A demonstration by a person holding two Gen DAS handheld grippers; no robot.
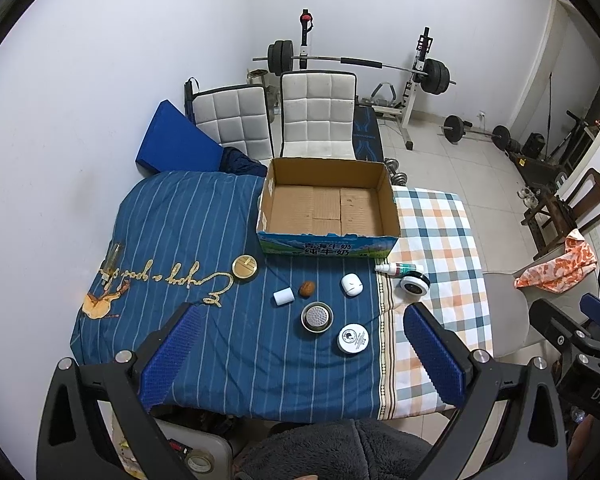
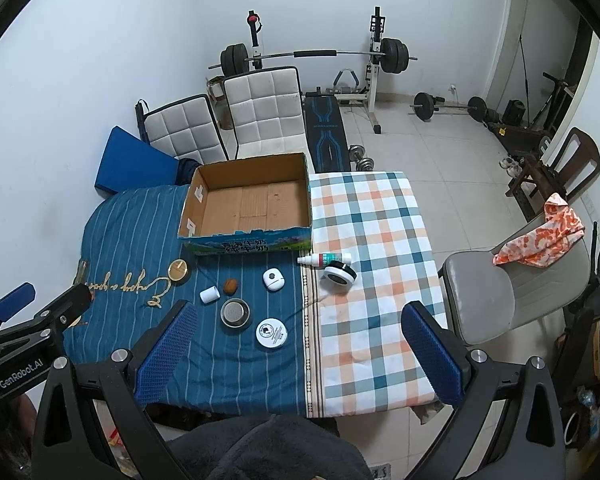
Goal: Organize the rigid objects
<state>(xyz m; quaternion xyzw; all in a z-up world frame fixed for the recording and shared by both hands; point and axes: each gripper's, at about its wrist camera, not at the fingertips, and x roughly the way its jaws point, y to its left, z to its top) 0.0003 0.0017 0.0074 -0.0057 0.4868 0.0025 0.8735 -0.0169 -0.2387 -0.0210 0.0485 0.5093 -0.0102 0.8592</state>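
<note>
The left gripper (image 1: 300,354) hangs above the near edge of the cloth-covered table (image 1: 236,376), its blue-padded fingers (image 1: 172,356) spread wide with nothing between them. The right gripper (image 2: 300,354) hovers just beside it, equally spread and empty; its pads (image 2: 432,354) frame the checked half of the cloth.

Straight ahead of the left gripper, between its fingers, lies a flat white round tin (image 1: 353,339). Just beyond it stands a small metal cup with a perforated top (image 1: 317,316). Farther out sit a white cylinder (image 1: 283,296), a brown walnut-like nut (image 1: 307,289) just beside it, and a white rounded case (image 1: 351,285). Toward the right finger, on the seam where the striped cloth meets the checked one, a black-and-white round jar (image 1: 414,286) lies tilted, touching or nearly touching a small white dropper bottle with a green label (image 1: 398,269) lying on its side. Out past the left finger rests a round gold-rimmed dish (image 1: 245,268), and farther left a slim glass piece (image 1: 111,263), too blurred to identify.

Beyond all these, the open cardboard box (image 1: 328,246) stands empty at the far side of the table. Behind it are two white quilted chairs (image 1: 318,114) and a barbell rack (image 1: 418,68) against the wall.
</note>
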